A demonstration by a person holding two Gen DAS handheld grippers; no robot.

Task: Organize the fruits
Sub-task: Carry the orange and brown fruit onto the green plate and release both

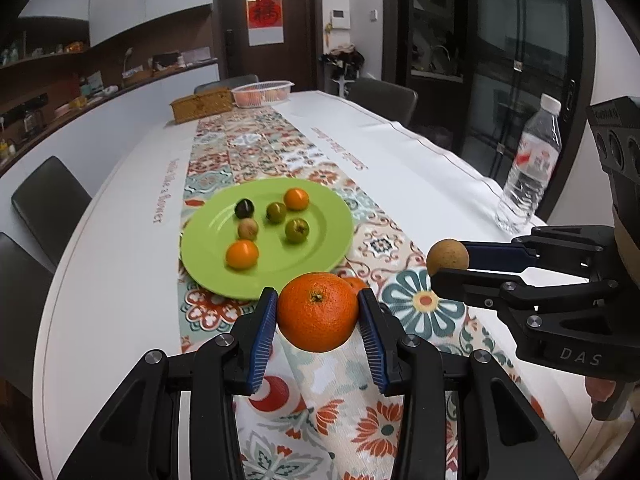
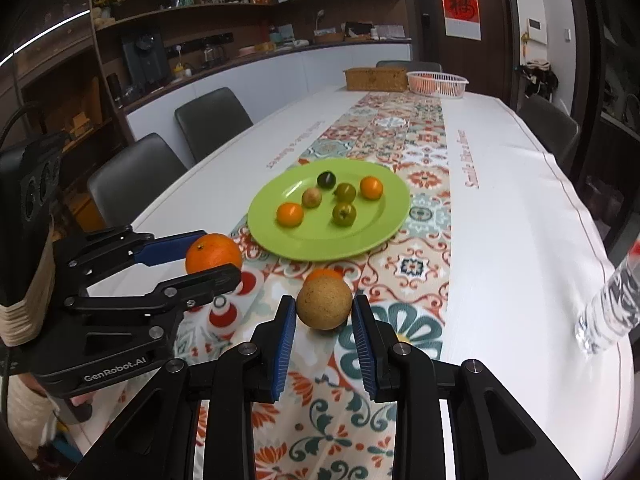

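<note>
Left wrist: glossy, dimpled orange [image 1: 318, 312] between blue-padded tongs [image 1: 319, 314].

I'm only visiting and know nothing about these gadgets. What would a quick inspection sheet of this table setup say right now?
Surface: white table with a patterned floral runner down its middle.
Job's things: green plate holding six small fruits; a small orange fruit lies on the runner.
Clutter: water bottle, wicker box, white basket.
Grippers: left gripper shut on a large orange; right gripper shut on a round brown fruit.
Cables: a dark cable behind the left gripper.
Surroundings: chairs, shelves, counter, door with red decoration.
</note>
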